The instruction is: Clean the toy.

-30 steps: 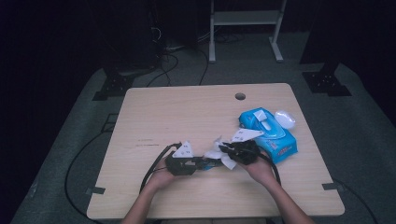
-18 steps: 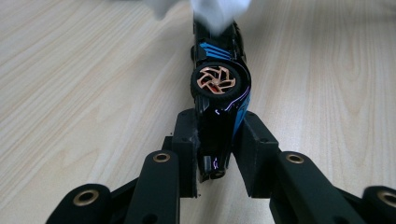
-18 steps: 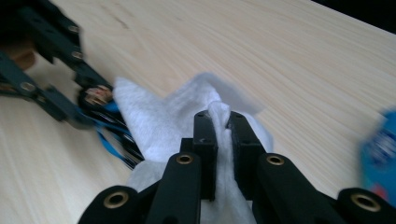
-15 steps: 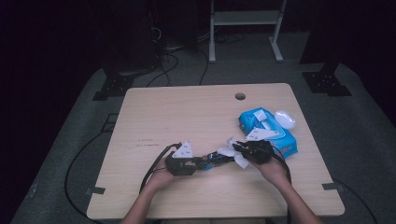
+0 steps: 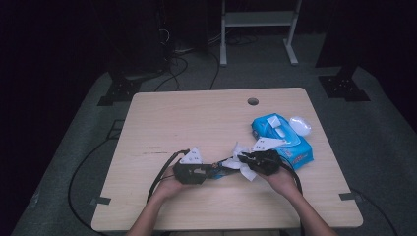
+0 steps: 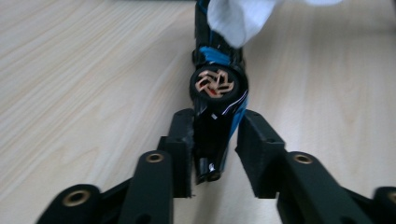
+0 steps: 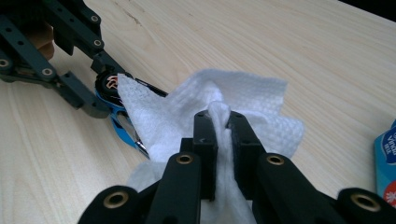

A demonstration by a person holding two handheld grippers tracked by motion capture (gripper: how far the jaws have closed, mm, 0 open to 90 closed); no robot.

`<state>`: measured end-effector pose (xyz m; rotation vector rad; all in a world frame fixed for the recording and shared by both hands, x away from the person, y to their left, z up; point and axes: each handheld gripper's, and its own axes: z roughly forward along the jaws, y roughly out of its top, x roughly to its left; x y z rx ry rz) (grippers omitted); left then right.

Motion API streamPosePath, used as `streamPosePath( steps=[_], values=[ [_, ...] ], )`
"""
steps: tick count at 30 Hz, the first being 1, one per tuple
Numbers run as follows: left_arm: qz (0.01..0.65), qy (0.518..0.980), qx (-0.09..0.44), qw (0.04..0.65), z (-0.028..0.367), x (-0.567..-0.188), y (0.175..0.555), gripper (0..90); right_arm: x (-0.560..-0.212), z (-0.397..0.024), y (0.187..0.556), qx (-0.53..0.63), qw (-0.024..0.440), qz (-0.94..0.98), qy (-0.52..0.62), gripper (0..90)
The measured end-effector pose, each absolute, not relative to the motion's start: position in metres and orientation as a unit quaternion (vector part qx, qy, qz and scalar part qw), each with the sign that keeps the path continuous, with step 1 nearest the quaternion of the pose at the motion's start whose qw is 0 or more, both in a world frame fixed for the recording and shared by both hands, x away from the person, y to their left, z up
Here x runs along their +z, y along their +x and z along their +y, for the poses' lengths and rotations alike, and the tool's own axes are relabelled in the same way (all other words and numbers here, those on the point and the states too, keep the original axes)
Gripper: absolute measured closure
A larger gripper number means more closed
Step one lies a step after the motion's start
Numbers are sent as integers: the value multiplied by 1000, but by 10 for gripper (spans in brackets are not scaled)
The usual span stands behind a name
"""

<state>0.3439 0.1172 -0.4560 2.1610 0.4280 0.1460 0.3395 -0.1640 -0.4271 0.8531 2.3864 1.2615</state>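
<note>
We see two forearms coming in from the near edge of a pale wooden desk (image 5: 172, 123), each hand holding a black claw. The left claw (image 6: 215, 144) lies low over the desk; its jaws have just been opening a little. A black-and-blue tool (image 6: 218, 100), slim and with a round end showing coppery parts, sits between them: the left jaw touches its side, while a narrow gap shows at the right jaw. In the high view this left claw (image 5: 212, 170) points to the right, toward the other hand.

The right claw (image 7: 219, 135) is clamped together on a bunched fold of white wipe (image 7: 187, 112), which spreads out in front of it and drapes over the far part of the tool (image 7: 122, 122). From above, the right claw (image 5: 246, 160) meets the left near the desk's front middle, with the wipe (image 5: 241, 150) between them.

Just beyond the right hand lies a blue pack of wipes (image 5: 280, 135), its lid (image 5: 300, 125) open. Farther off, a small round hole (image 5: 253, 102) marks the desk's far side.
</note>
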Motion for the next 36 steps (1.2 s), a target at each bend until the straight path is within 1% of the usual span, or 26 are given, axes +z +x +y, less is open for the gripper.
streamPosePath(
  steps=[3, 8, 11, 15, 20, 25, 30, 36],
  values=[
    [181, 868, 44, 460, 117, -452, 345, 564, -428, -165, 337, 442, 157, 832, 296, 829],
    [199, 857, 19, 474, 117, -450, 347, 533, -429, -166, 333, 445, 159, 831, 293, 829],
    [209, 856, 4, 473, 115, -452, 348, 474, -429, -168, 330, 447, 158, 831, 290, 830],
    [213, 850, -13, 481, 115, -453, 349, 467, -429, -169, 326, 447, 159, 833, 284, 830],
    [224, 851, -16, 475, 117, -454, 351, 440, -430, -170, 321, 451, 161, 831, 282, 830],
    [220, 858, -19, 464, 112, -457, 350, 428, -431, -172, 317, 452, 158, 831, 282, 830],
    [219, 861, -24, 458, 110, -460, 350, 433, -431, -173, 315, 453, 158, 831, 280, 830],
    [223, 855, -26, 468, 114, -457, 351, 427, -432, -174, 316, 458, 153, 828, 284, 830]
  ],
)
